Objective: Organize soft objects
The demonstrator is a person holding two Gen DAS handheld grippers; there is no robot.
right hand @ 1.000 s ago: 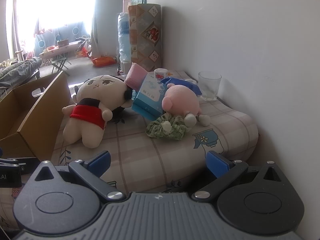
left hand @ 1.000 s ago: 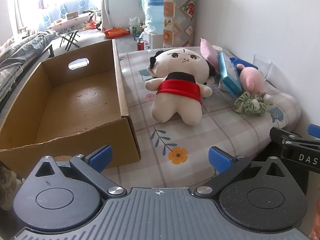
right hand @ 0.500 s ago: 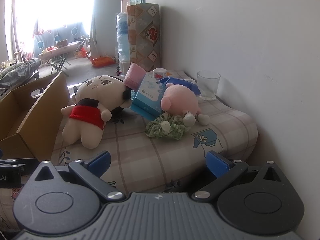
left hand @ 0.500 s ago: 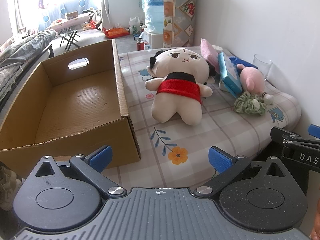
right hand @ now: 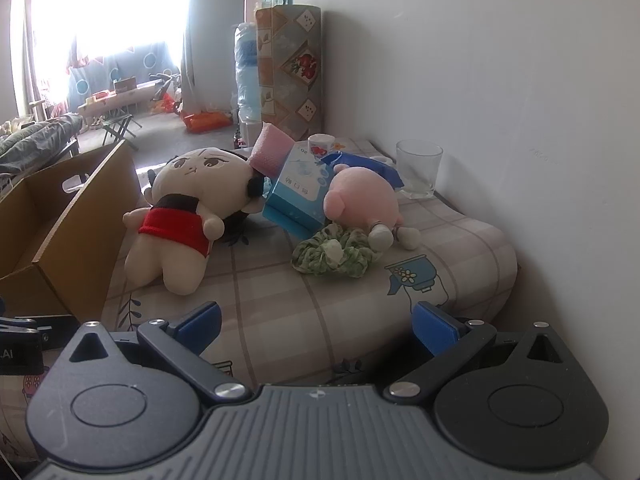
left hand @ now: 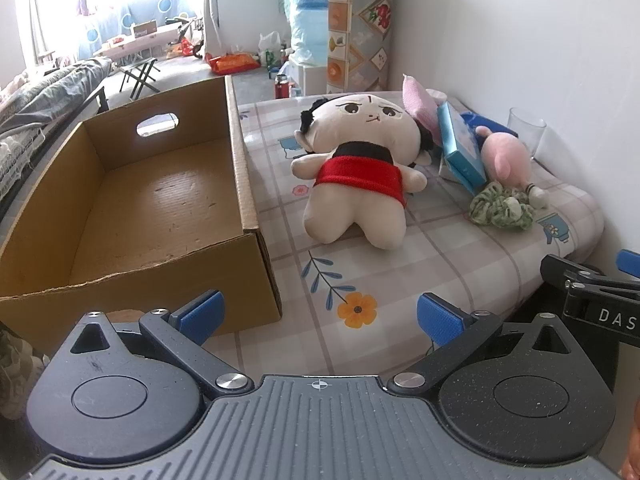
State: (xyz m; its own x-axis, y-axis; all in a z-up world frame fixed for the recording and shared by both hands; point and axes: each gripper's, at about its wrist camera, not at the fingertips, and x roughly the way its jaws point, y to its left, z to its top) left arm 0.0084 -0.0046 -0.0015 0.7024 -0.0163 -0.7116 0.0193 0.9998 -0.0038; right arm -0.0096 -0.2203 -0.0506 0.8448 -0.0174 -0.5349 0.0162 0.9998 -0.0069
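Both grippers hung wide apart and empty at the near edge of the desk, left gripper (left hand: 320,314) facing the bare box (left hand: 168,196), right gripper (right hand: 316,322) facing the toys, likely readying a first pick. Beyond lay the doll (left hand: 360,168) beside the box, then the scrunchie (right hand: 334,252), pink plush (right hand: 362,200) and tissue pack (right hand: 298,196). Nothing had shifted over the last second.

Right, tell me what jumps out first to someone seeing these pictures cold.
The big-headed plush doll in a red skirt lies face-up mid-table. Left of it stands an open cardboard box with nothing inside. By the wall sit a pink plush, a blue tissue pack, a green scrunchie and a drinking glass.
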